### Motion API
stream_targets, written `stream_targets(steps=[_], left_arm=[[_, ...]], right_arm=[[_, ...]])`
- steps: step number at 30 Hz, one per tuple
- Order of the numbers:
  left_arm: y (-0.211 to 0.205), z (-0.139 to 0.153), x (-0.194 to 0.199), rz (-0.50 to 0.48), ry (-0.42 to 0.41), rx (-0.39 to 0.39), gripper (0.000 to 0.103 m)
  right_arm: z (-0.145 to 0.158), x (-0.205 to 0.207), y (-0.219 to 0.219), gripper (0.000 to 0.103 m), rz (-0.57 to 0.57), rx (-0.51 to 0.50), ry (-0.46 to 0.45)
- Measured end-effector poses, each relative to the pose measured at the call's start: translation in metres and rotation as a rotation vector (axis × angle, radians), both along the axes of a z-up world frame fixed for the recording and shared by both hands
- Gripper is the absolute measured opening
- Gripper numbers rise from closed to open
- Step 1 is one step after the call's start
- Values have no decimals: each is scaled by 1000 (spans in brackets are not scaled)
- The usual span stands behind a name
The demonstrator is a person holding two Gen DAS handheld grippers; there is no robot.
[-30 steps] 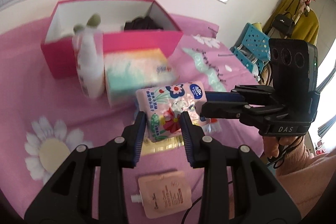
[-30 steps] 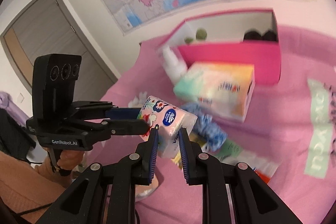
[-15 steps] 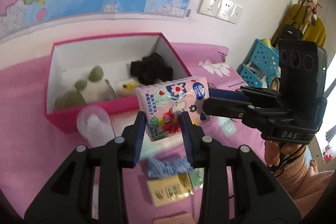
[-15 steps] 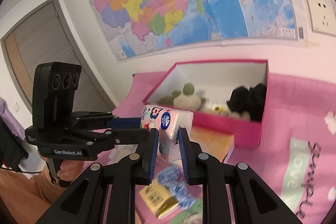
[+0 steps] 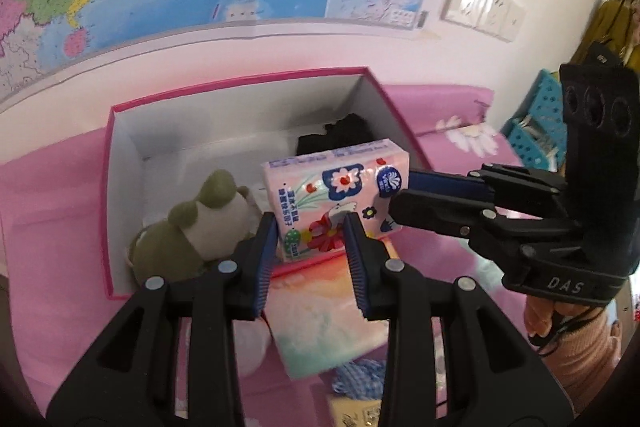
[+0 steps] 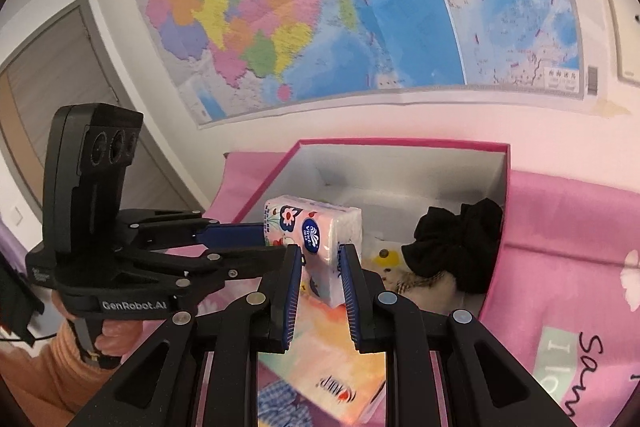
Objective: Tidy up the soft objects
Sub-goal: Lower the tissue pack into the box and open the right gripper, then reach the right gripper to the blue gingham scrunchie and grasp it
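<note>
We hold 1 tissue pack (image 5: 336,193) between our left gripper (image 5: 312,223) and right gripper (image 6: 320,255), both clamped on it, above the pink box (image 5: 384,99).

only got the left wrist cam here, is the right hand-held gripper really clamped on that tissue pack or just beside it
observer: clamped. In the right wrist view, both pads of the right hand-held gripper press on one end of the tissue pack.
operator: what's hidden behind it from my side
observer: a small yellow and white soft thing lies inside the pink box, right beside the black scrunchie.
operator: anything off to the left of the map
observer: a grey door stands in the wall left of the map.
</note>
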State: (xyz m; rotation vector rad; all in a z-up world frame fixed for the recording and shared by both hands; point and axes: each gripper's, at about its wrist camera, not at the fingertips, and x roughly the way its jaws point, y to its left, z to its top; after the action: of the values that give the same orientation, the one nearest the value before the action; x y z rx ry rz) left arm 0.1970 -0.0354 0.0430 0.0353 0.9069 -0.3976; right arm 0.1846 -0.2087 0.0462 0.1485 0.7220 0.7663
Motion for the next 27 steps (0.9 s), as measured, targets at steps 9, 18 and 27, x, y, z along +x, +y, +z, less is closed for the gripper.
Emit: stream_targets(steps=[9, 18, 27], left_arm=[[0, -7, 24, 56, 42, 30, 36], [6, -7, 17, 73, 5, 24, 36], [16, 8, -27, 22, -82, -35, 37]], right_arm=[[-16, 36, 4, 22, -34, -3, 66], [-28, 39, 0, 28, -84, -7, 73], [-19, 6, -14, 32, -73, -15, 20]])
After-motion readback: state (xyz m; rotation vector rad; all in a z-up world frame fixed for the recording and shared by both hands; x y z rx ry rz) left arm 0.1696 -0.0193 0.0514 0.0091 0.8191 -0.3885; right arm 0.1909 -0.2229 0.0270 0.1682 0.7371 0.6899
